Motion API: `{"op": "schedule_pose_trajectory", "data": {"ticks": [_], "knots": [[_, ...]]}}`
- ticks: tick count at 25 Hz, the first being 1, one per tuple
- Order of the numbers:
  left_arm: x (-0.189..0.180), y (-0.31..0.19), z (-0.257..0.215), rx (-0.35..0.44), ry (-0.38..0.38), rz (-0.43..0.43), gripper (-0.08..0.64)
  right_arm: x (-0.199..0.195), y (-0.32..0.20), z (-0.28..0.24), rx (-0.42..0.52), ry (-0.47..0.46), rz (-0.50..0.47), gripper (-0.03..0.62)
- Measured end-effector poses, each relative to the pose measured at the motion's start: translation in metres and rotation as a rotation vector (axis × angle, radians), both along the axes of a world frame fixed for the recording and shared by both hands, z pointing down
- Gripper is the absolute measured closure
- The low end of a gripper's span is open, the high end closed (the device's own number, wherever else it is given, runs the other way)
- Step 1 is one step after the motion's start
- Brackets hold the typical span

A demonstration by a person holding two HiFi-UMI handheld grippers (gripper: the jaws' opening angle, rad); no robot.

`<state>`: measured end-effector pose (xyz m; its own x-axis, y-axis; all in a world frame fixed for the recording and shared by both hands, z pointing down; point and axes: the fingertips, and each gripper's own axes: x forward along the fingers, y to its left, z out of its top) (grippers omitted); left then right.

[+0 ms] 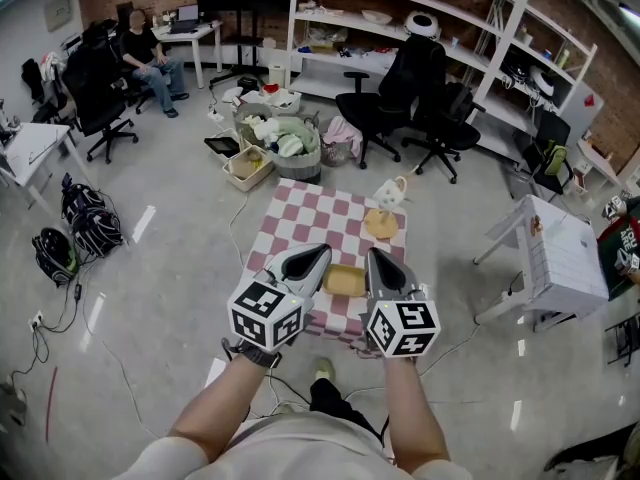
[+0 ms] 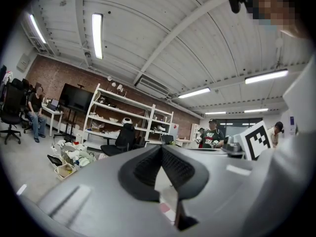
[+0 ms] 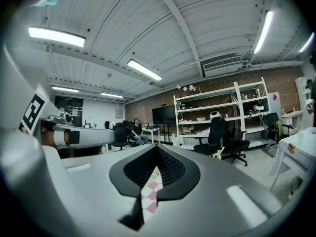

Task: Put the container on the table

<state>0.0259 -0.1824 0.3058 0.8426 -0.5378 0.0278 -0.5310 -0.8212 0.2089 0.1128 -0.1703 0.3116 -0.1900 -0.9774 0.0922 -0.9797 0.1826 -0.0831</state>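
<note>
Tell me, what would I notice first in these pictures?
The pink-and-white checkered table in the middle of the room jumps out first. Over its near edge hover the left hand-held gripper and the right hand-held gripper, and a tan container shows on the table between them.

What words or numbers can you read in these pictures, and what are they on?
No words or numbers can be read anywhere.
Left cube and right cube: only black-and-white square markers, no letters.
Shirt print on the standing person: too small and blurred to read.
</note>
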Motion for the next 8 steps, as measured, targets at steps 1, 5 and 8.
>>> {"op": "schedule_pose_trajectory", "data": {"ticks": [1,5,8], "knots": [[0.0004,-0.0006,0.0004,0.0,0.0,0.0,0.56,0.0002,-0.0005,0.0006,-0.001,0.0,0.0,0.583],[0.0029,-0.0036,0.0013,-0.001,0.003,-0.001,0.56,0.0009,-0.0033,0.0022,-0.004,-0.002,-0.003,0.583],[0.0063,-0.0056,0.0034,-0.003,0.003,-0.001,0.56,0.0029,-0.0055,0.0042,-0.008,-0.002,-0.007,0.583]]}}
